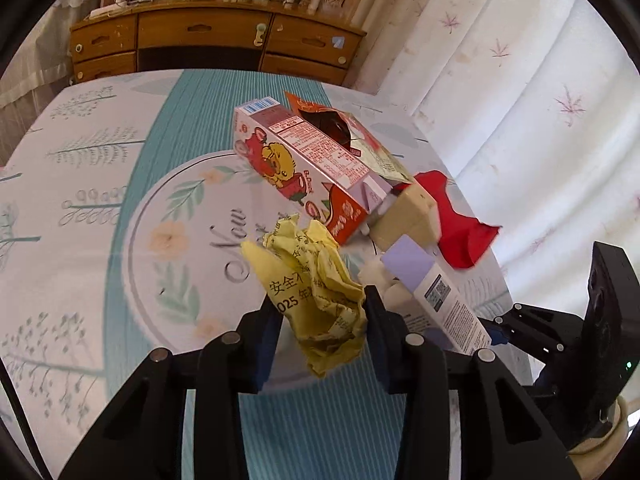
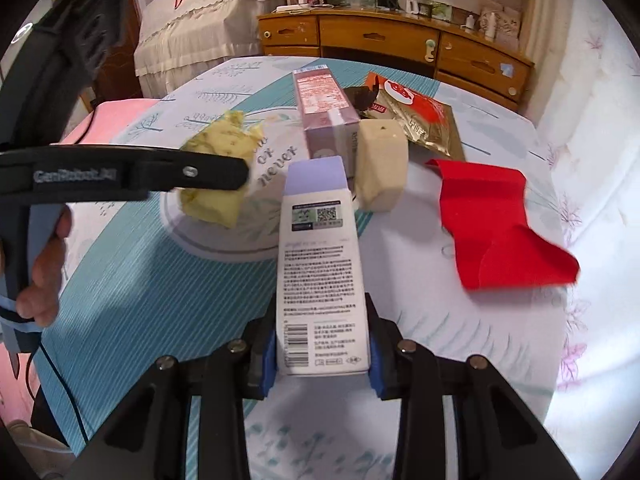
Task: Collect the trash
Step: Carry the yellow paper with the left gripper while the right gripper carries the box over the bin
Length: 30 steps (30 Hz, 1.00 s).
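My left gripper (image 1: 322, 304) is shut on a crumpled yellow paper (image 1: 320, 292) and holds it above the round table; the paper also shows in the right wrist view (image 2: 218, 148). My right gripper (image 2: 322, 344) is shut on a white tube with a lilac cap (image 2: 320, 264), which also shows in the left wrist view (image 1: 444, 292). On the table lie a pink drink carton (image 1: 304, 160), a beige carton (image 2: 380, 160), an orange snack wrapper (image 2: 416, 116) and a red cloth (image 2: 496, 224).
The table has a teal and white printed cloth (image 1: 100, 200). A wooden dresser (image 1: 208, 40) stands behind it. White curtains (image 1: 520, 100) hang at the right. A pink surface (image 2: 116, 120) sits at the table's left in the right wrist view.
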### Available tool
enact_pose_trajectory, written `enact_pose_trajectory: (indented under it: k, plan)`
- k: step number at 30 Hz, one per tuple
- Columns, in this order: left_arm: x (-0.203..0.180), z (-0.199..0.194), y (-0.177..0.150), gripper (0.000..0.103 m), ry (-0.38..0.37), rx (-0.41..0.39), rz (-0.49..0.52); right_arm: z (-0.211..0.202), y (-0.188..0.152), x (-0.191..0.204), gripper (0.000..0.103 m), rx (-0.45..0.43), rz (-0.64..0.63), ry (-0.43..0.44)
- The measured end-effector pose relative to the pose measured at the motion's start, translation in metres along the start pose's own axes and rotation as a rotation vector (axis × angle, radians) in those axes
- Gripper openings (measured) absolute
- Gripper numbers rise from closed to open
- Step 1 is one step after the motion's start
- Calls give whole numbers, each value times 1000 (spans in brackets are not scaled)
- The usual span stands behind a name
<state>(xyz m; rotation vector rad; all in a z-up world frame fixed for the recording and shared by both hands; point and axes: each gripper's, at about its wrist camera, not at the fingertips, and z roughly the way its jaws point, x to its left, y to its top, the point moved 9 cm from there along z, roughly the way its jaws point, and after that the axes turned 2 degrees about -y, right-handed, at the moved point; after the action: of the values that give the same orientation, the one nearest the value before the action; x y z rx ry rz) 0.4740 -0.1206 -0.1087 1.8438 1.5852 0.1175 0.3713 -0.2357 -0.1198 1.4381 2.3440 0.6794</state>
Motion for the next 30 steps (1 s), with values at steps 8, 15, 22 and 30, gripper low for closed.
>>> enact_pose_trajectory:
  k: [8, 15, 22, 30]
  plan:
    - [2, -91, -57, 38, 37, -91, 21, -50, -27, 46, 35, -78, 99, 6]
    - [13, -161, -125, 38, -2, -185, -34, -102, -57, 106, 35, -169, 150, 45]
    - [23, -202, -188, 38, 26, -183, -13, -139, -90, 157, 35, -232, 159, 56]
    - [8, -237, -250, 38, 42, -153, 102, -158, -141, 197, 35, -230, 192, 74]
